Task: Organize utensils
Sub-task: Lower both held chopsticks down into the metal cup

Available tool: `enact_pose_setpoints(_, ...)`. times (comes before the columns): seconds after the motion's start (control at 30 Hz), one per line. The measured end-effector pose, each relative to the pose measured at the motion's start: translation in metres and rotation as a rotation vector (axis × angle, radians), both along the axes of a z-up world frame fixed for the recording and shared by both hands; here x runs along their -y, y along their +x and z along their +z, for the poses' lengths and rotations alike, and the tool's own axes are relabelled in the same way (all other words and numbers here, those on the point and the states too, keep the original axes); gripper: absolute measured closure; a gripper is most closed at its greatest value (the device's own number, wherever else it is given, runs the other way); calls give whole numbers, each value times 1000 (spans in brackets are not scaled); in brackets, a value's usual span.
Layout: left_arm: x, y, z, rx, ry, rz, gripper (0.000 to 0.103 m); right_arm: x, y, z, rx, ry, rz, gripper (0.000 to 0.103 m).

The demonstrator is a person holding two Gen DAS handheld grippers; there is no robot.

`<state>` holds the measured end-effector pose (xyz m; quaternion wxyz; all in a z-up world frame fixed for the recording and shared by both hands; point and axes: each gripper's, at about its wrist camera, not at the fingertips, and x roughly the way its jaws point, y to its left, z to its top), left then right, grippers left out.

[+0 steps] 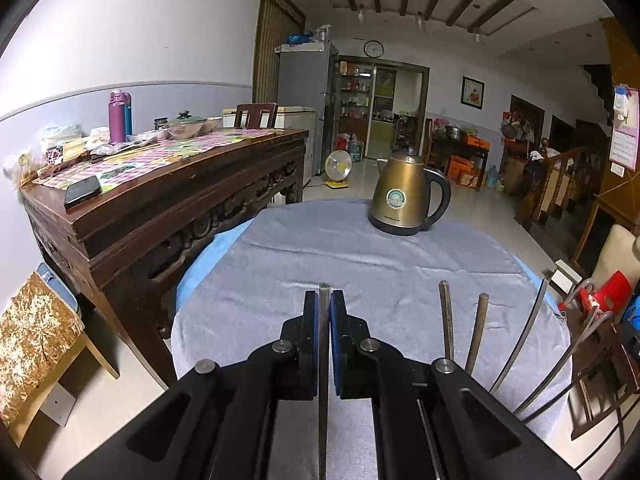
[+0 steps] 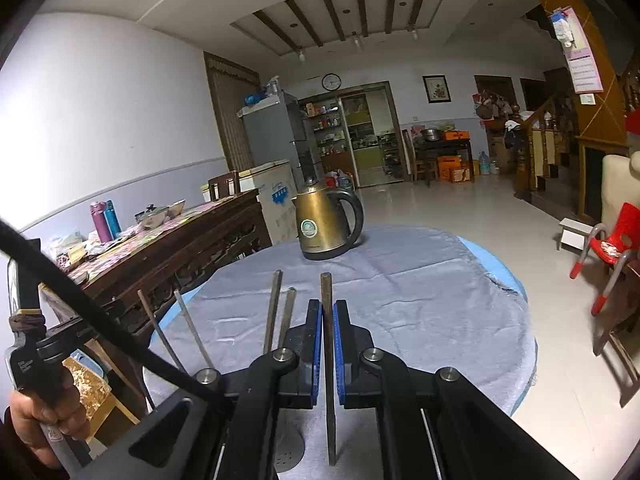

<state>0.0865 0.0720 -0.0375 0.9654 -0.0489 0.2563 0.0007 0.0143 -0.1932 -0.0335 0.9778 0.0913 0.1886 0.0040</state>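
My left gripper (image 1: 324, 300) is shut on a thin dark chopstick (image 1: 322, 420) that runs up between its blue pads and sticks out past the tips. My right gripper (image 2: 327, 308) is shut the same way on a brown chopstick (image 2: 331, 420). Between the two grippers stand two more brown chopsticks (image 1: 446, 320) (image 2: 274, 308) and two metal ones (image 1: 524, 340) (image 2: 160, 332), leaning, their lower ends hidden. A grey perforated metal piece (image 2: 289, 456) shows under the right gripper. A hand (image 2: 36, 420) holds the left gripper's handle.
A round table under a grey cloth (image 1: 360, 256) (image 2: 420, 288) carries a bronze kettle (image 1: 404, 196) (image 2: 324, 224) at its far side. A cluttered dark wooden sideboard (image 1: 160, 200) stands close on the left. A red chair (image 2: 616, 236) is at the right.
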Motion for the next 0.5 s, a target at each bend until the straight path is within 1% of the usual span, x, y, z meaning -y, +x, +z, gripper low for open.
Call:
enact_pose_setpoints(0.27, 0, -5, 4, 5, -17, -12, 97, -3, -3, 8, 25, 10, 6, 97)
enact_pose_setpoints(0.5, 1, -12, 13, 22, -29, -21, 97, -14, -5, 15, 43, -15, 24, 97)
